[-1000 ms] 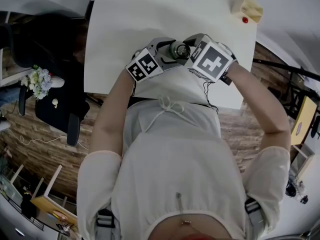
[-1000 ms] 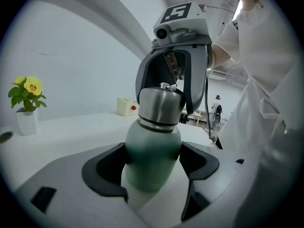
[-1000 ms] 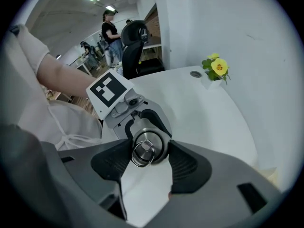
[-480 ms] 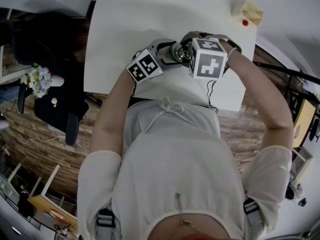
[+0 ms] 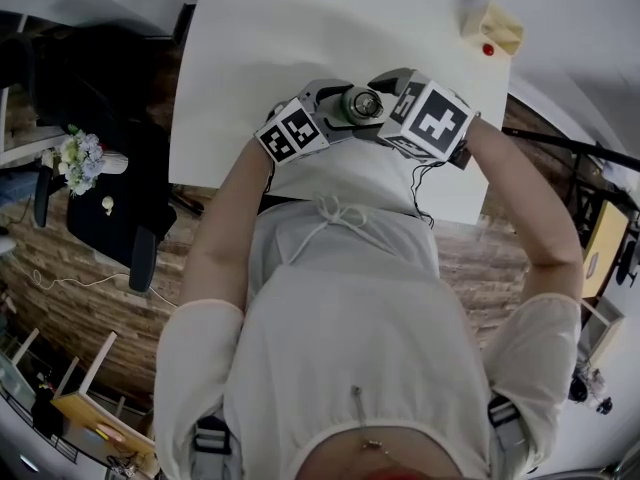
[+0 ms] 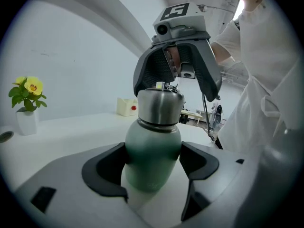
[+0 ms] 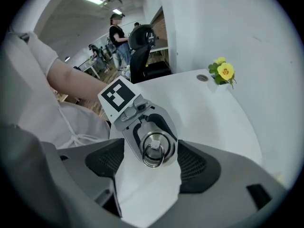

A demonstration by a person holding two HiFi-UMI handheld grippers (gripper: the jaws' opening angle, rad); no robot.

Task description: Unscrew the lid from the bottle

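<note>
A green metal bottle [image 6: 152,151] stands on the white table [image 5: 300,38], its steel lid [image 6: 160,106] on top with a ring on it. My left gripper [image 6: 152,161] is shut on the bottle's body, pads pressed to both sides. My right gripper [image 7: 152,164] points down over the lid [image 7: 154,148]. Its jaws have just been opening, and the lid sits between them with a gap on each side. In the head view both grippers meet at the lid [image 5: 362,103] near the table's front edge.
A yellow flower in a white pot [image 6: 26,103] stands at the table's far side. A cream box with a red button [image 5: 493,26] sits at the far right corner. An office chair [image 7: 142,42] and people are beyond the table.
The right gripper's marker cube rolled one way and then back over the lid. The bottle and the left gripper have kept still.
</note>
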